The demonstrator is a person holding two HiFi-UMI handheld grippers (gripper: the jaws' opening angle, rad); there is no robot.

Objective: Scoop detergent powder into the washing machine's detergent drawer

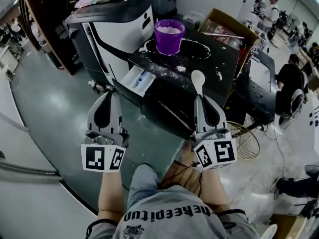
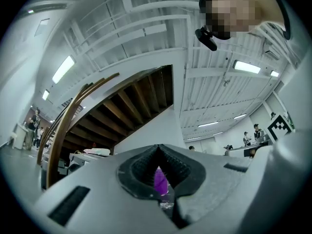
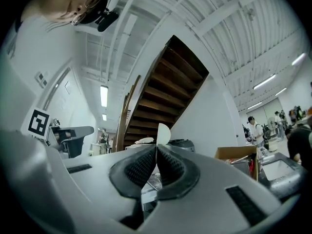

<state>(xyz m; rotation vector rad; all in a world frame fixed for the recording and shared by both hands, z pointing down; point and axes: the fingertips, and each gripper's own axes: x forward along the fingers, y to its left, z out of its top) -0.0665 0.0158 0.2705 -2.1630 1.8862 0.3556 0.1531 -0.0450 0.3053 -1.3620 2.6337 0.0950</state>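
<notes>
Right gripper (image 1: 199,98) has its fingers pinched on a white spoon (image 1: 198,78), bowl up and empty I think. Left gripper (image 1: 105,96) is closed on nothing. The purple cup (image 1: 168,36) of powder sits on the tabletop (image 1: 227,54), near the open drawer (image 1: 138,79).

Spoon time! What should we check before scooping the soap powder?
1. The spoon clamped by the right gripper: ok.
2. The purple cup upright with powder inside: ok.
3. The detergent drawer pulled open: ok.
4. The left gripper free, jaws together: ok.
5. The black top clean: not ok, spilled powder lies near the cup.
6. The spoon's bowl empty: cannot tell.
</notes>
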